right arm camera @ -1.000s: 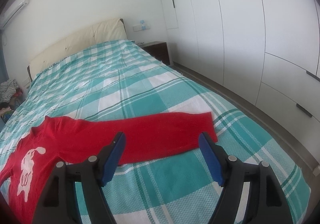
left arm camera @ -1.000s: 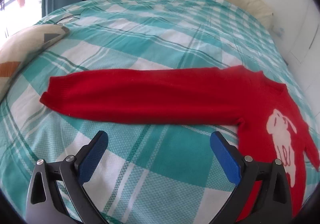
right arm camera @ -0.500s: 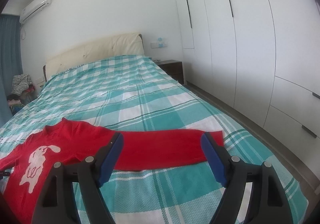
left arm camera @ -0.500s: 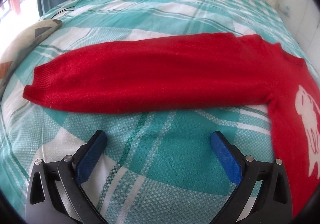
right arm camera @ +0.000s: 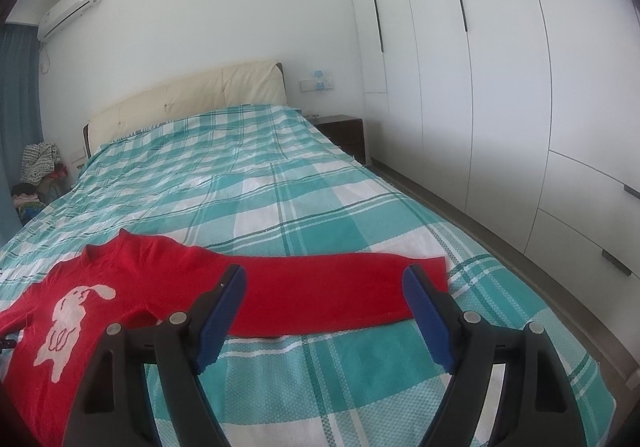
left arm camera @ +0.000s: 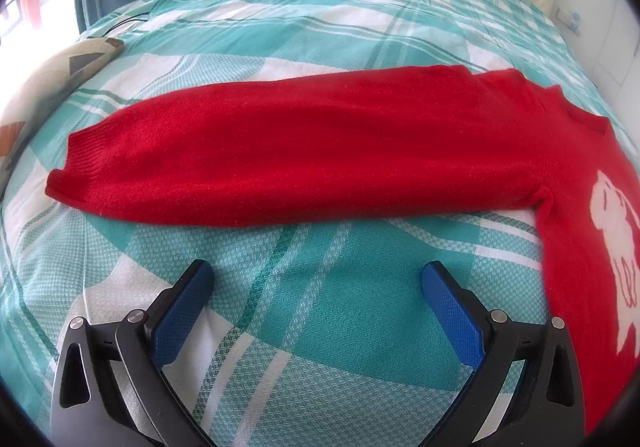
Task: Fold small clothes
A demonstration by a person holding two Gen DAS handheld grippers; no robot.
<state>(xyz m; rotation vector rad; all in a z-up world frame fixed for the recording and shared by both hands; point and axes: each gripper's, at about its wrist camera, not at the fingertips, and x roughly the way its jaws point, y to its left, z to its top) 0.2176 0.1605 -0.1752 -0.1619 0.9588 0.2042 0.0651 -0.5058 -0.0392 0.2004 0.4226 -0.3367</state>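
Observation:
A small red sweater (left arm camera: 320, 151) with a white rabbit on its chest lies flat on the teal checked bedspread (left arm camera: 320, 311). Its one sleeve stretches to the left in the left wrist view, cuff at the far left. My left gripper (left arm camera: 316, 283) hovers open just short of that sleeve's near edge, nothing between its blue pads. In the right wrist view the same sweater (right arm camera: 160, 279) spreads its other sleeve rightward. My right gripper (right arm camera: 324, 283) stands open above and in front of that sleeve, apart from it.
A patterned cushion (left arm camera: 44, 87) lies at the bed's left edge. Piled clothes (right arm camera: 38, 167) sit beside the cream headboard (right arm camera: 184, 103). White wardrobe doors (right arm camera: 500, 87) and a dark nightstand (right arm camera: 344, 131) line the right side, with the bed edge near.
The left gripper has sunk and tipped toward the sleeve, which now looms larger and closer. The right gripper's view has tilted up a little. Both stay open.

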